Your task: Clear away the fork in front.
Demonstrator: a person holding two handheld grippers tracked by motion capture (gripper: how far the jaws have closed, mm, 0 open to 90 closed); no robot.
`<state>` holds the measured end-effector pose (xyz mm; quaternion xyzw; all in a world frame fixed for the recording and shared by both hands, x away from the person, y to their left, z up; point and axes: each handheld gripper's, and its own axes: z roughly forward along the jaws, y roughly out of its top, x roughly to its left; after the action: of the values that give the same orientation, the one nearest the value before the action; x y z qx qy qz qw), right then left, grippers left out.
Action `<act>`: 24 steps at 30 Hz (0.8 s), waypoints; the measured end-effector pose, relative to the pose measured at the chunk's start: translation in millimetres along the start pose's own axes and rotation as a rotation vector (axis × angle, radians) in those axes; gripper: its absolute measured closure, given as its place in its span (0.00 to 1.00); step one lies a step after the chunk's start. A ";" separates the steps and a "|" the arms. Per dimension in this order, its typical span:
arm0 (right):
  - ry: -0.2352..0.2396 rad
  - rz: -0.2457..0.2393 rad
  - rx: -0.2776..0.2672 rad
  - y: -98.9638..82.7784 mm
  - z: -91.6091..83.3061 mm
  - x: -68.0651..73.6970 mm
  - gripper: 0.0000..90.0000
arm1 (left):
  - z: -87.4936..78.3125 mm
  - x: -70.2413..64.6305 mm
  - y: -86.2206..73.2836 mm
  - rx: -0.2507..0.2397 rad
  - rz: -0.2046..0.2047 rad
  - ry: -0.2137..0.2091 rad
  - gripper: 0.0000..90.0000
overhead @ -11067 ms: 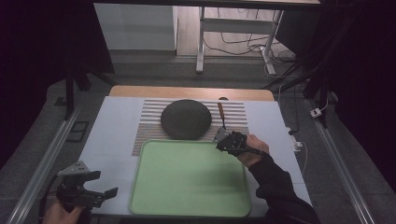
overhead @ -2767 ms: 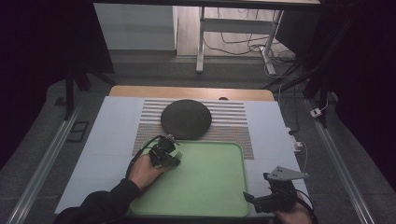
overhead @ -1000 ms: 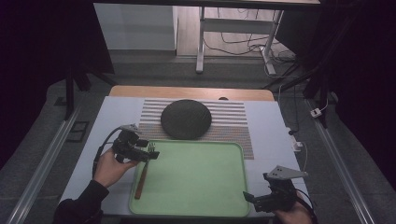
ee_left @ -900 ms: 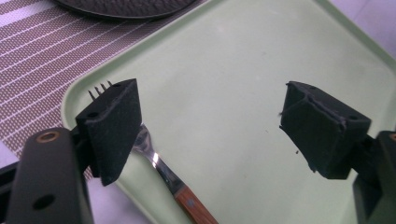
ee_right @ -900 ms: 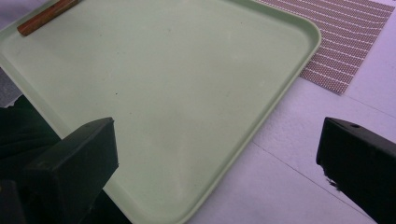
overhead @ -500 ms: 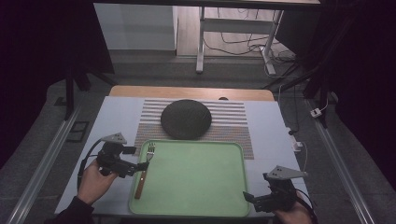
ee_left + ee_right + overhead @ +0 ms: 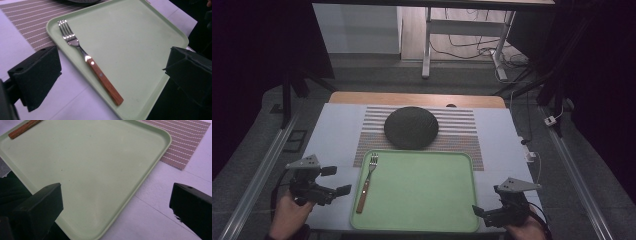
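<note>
Fork (image 7: 366, 183) now lying released at tray's (image 7: 422, 222) 9 o'clock side, left gripper (image 7: 337, 181) backing off jaws spread, right gripper (image 7: 478, 215) idling spread, placement likely done.

We count one light green tray (image 7: 422, 200); one fork (image 7: 367, 182) with a wooden handle lying in it; one dark round plate (image 7: 411, 127); one striped placemat (image 7: 462, 131) beneath that plate; and two grippers, the left gripper (image 7: 332, 180) and the right gripper (image 7: 482, 214).
</note>
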<state>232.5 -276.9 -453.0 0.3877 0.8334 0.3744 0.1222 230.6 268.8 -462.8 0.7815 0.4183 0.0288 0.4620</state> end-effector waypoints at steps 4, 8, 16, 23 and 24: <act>0.000 0.001 0.000 -0.1 0.0 -0.3 0.00 | -10.5 0.8 -9.7 -0.017 -0.015 0.007 0.00; -0.001 0.000 0.002 0.0 0.0 -0.2 0.00 | -18.2 2.2 -18.8 -0.026 -0.033 0.013 0.00; -0.002 -0.001 0.004 0.3 0.1 0.0 0.00 | -27.4 3.7 -32.8 -0.024 -0.049 0.027 0.00; -0.001 0.004 0.004 0.4 0.5 0.0 0.00 | -31.1 2.6 -40.5 0.007 -0.051 0.064 0.00; -0.001 0.004 0.004 0.4 0.5 0.1 0.00 | -31.1 2.5 -41.2 0.018 -0.051 0.069 0.00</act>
<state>233.0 -276.4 -453.0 0.3898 0.8333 0.3728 0.1211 192.9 301.3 -476.6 0.7731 0.4540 0.0401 0.4410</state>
